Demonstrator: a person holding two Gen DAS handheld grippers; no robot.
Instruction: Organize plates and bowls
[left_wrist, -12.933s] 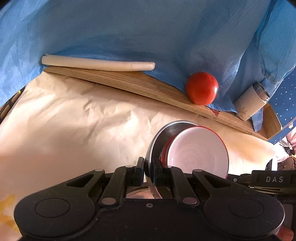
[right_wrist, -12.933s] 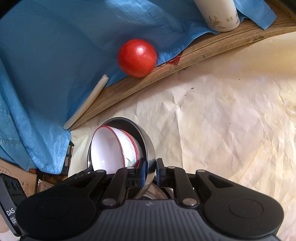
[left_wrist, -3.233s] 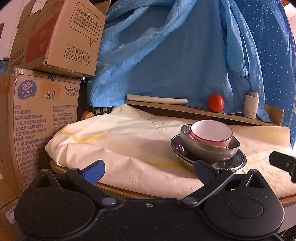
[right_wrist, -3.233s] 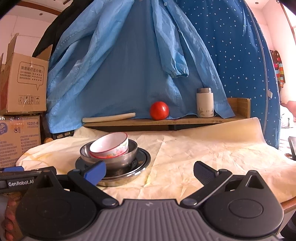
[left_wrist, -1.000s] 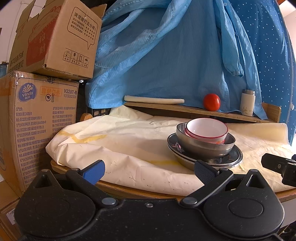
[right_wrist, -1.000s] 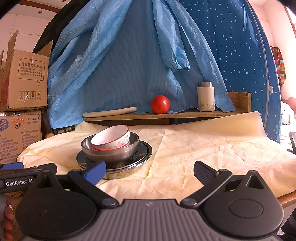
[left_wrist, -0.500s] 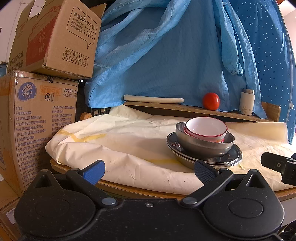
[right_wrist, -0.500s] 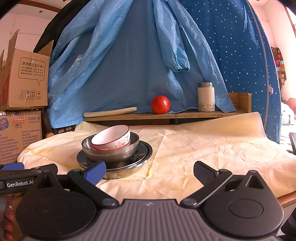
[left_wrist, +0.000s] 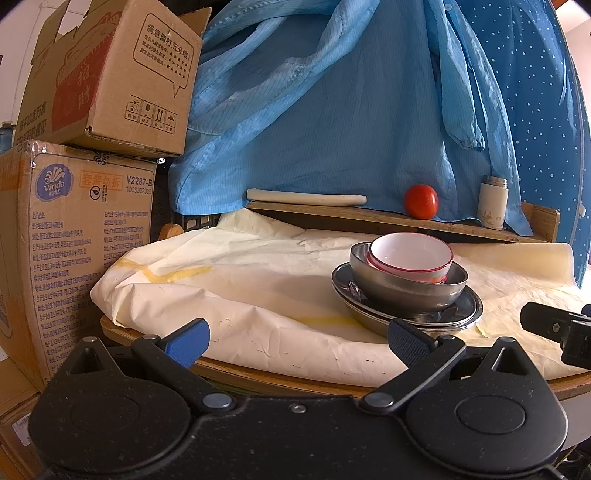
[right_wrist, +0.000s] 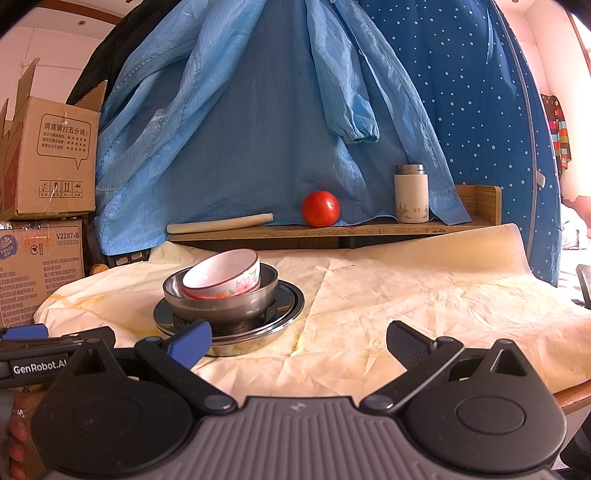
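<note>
I see the tabletop under creased cream paper, carrying round steel plates, a dull steel bowl and a red-rimmed ceramic bowl nested crookedly; plate count unclear. My left gripper and right gripper hang before it, jaws apart, empty.

Bright, warm daylight from three o'clock – sharp focus mid-frame, fisheye bending and dark vignette at the corners.
</note>
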